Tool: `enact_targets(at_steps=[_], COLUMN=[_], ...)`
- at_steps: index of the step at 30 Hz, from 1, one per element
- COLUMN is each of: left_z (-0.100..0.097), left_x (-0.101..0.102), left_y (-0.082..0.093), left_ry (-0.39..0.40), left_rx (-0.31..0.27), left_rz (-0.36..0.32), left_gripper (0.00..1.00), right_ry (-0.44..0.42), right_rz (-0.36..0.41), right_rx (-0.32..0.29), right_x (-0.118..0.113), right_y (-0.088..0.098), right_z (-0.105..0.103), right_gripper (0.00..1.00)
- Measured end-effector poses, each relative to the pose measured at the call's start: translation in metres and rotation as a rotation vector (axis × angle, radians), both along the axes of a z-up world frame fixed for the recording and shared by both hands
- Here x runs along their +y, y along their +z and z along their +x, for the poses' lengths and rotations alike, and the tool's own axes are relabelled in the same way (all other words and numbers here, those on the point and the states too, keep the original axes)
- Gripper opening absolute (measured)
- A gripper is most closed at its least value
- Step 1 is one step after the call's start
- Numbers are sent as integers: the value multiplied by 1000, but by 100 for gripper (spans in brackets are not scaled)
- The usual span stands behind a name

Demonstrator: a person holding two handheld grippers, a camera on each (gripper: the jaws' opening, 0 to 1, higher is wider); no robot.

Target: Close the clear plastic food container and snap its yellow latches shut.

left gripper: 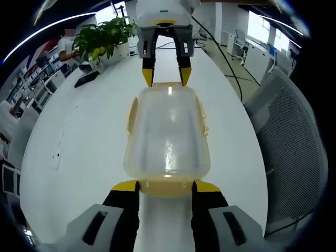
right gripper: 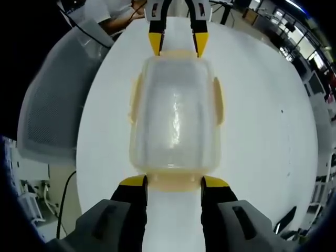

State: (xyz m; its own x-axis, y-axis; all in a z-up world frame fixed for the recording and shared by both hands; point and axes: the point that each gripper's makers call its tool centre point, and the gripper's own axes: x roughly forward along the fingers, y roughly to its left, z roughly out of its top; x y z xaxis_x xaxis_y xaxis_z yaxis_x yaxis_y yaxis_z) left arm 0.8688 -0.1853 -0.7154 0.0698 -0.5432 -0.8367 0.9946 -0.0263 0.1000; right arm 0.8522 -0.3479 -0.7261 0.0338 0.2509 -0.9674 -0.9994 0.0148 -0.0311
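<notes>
Container [left gripper: 167, 139] lies lidded on my white table [left gripper: 79, 152], left gripper [left gripper: 166, 186] and right gripper [right gripper: 174, 181] spread open around opposite end latches.

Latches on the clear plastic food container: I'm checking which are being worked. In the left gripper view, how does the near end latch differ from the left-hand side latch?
The yellow near end latch sits between the yellow-tipped jaws of the left gripper; the side latch has no gripper at it. The end latch spans a short end; the side latch sits midway along a long side. Both belong to the clear plastic food container.
</notes>
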Motion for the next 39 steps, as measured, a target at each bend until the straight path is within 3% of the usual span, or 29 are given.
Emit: enact_targets(at_steps=[29,39], left_z=[-4,-3], left_x=[0,1], left_y=[-9,-11], left_ry=[8,-7], left_rx=[21,3], left_rz=[20,15], left_gripper=[33,34], right_ry=[19,-3], right_rz=[-38,-31], right_rx=[13,8], right_x=[-1,-2], right_y=[-4,-7], right_z=[-1,-1], right_gripper=[37,37])
